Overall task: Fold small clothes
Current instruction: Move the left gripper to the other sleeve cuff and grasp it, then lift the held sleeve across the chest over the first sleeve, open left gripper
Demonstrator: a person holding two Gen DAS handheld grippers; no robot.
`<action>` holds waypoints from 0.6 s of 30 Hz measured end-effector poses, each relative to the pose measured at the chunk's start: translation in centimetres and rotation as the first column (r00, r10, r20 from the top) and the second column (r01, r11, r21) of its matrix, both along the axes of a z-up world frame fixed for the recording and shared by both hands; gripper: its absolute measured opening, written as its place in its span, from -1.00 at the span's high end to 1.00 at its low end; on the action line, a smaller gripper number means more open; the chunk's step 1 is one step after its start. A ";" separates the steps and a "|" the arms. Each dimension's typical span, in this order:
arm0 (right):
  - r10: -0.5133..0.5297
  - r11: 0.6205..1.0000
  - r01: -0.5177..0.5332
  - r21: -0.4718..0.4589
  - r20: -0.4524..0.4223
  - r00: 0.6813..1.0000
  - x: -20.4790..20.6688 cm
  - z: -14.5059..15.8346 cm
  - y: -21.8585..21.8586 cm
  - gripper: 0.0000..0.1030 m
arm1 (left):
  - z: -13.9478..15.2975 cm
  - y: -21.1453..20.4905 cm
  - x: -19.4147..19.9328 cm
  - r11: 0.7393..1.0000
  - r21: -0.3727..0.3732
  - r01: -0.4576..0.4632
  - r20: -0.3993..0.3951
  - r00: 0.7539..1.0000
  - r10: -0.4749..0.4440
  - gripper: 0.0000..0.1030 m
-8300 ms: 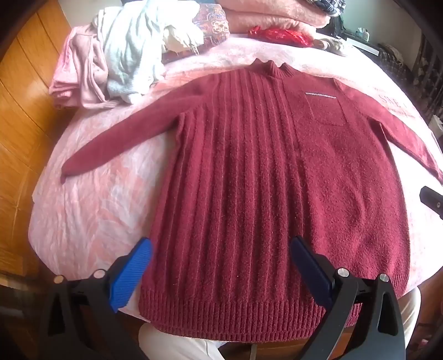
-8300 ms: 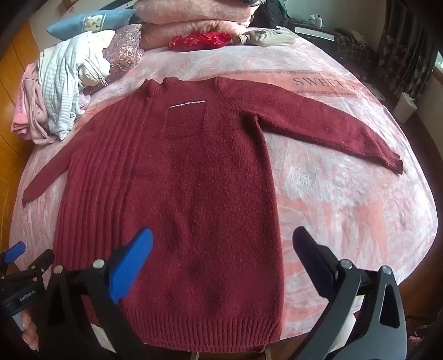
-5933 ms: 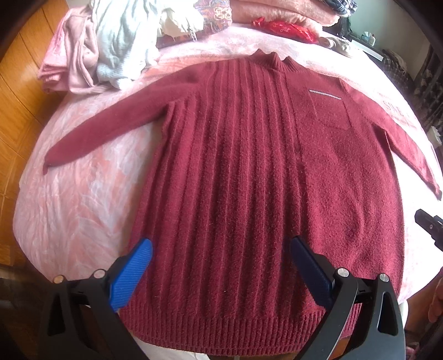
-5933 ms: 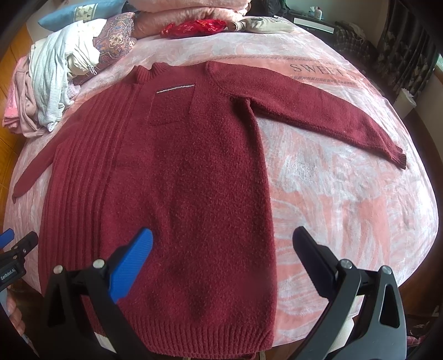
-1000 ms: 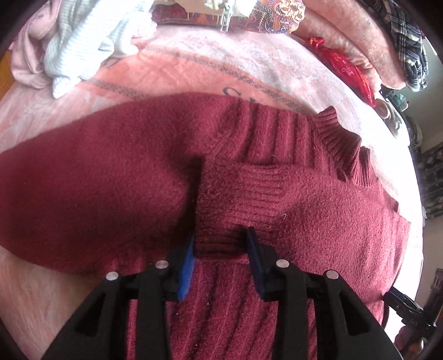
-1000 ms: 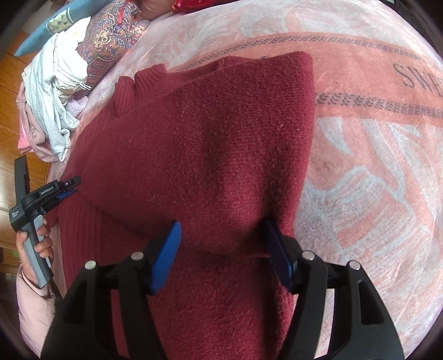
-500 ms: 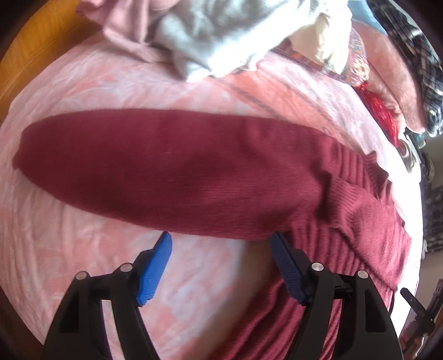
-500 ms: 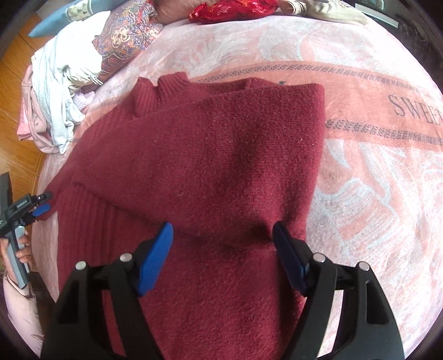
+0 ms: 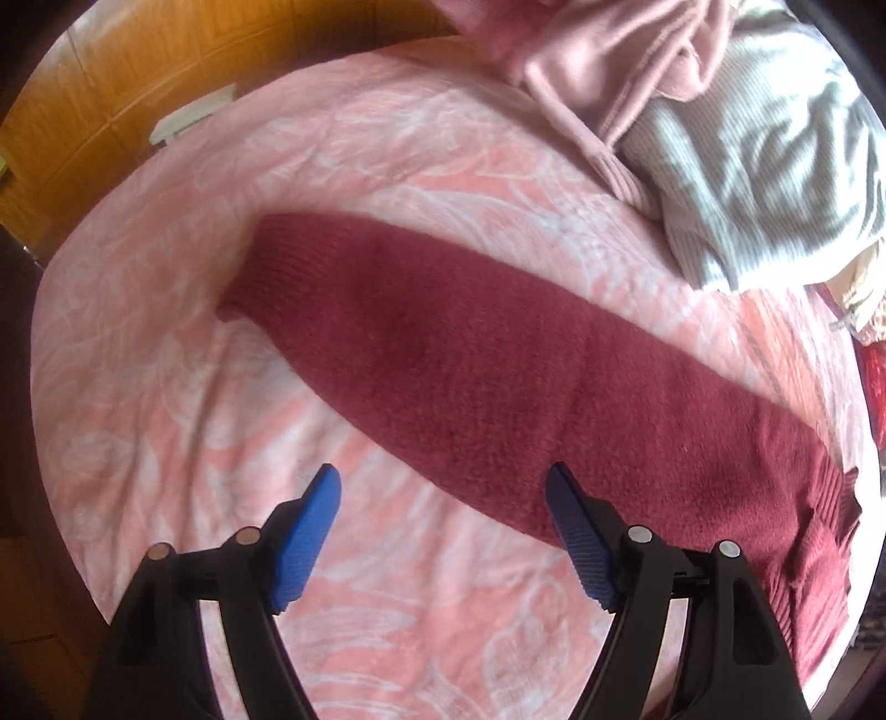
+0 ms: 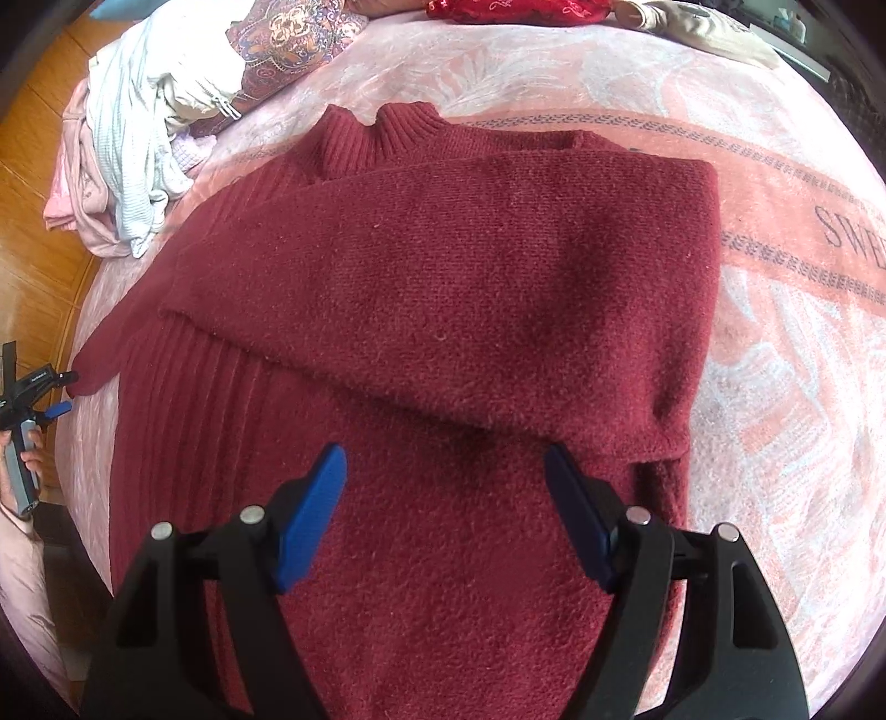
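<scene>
A dark red knit sweater (image 10: pixel 443 310) lies on the pink bed cover (image 10: pixel 775 343). Its right sleeve is folded across the chest; the collar (image 10: pixel 382 133) points away. The left sleeve (image 9: pixel 443 354) lies stretched out flat on the cover, its cuff (image 9: pixel 260 266) at the far end. My left gripper (image 9: pixel 443 493) is open and empty, hovering over the sleeve's near edge; in the right wrist view it shows by the cuff at the left edge (image 10: pixel 55 396). My right gripper (image 10: pixel 446 471) is open and empty above the sweater's body, just below the folded sleeve.
A heap of pink and pale striped clothes (image 9: pixel 747 127) lies beyond the sleeve; it also shows in the right wrist view (image 10: pixel 138 138). A patterned cushion (image 10: pixel 288 39) and a red item (image 10: pixel 509 11) sit at the bed's head. Wooden floor (image 9: pixel 83 111) borders the bed's left edge.
My left gripper let go of the folded right cuff, opened, and moved left along the outstretched left sleeve toward its cuff. My right gripper drew back a little and stays open.
</scene>
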State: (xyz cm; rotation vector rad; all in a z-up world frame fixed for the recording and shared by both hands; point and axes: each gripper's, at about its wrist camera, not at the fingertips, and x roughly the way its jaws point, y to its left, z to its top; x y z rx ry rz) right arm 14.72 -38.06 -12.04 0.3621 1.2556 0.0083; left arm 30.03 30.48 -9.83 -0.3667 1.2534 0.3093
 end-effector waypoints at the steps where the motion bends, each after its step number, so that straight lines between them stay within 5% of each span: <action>1: 0.010 1.000 -0.010 -0.001 0.000 1.000 0.0 0.0 0.3 -0.44 | -0.2 1.1 0.3 1.000 -0.009 -0.019 0.004 1.000 0.019 -0.50; 9: 0.035 0.999 -0.036 -0.023 -0.019 0.999 0.9 -1.3 1.3 -0.44 | -3.0 5.7 2.5 0.987 -0.080 -0.136 -0.004 0.991 0.136 -0.44; 12: 0.036 0.999 -0.036 -0.022 -0.027 0.999 0.9 -1.8 1.3 -0.44 | -3.8 6.1 2.7 0.984 -0.052 -0.168 -0.008 0.986 0.168 -0.11; 16: 0.038 0.999 -0.039 -0.025 -0.028 0.999 0.7 -2.2 1.1 -0.44 | -3.3 5.4 3.2 0.989 -0.033 -0.144 0.018 0.989 0.145 0.63; 18: 0.036 0.999 -0.036 -0.020 -0.025 0.999 0.8 -2.2 1.0 -0.44 | -2.9 5.1 3.3 0.989 -0.031 -0.145 0.024 0.989 0.146 0.79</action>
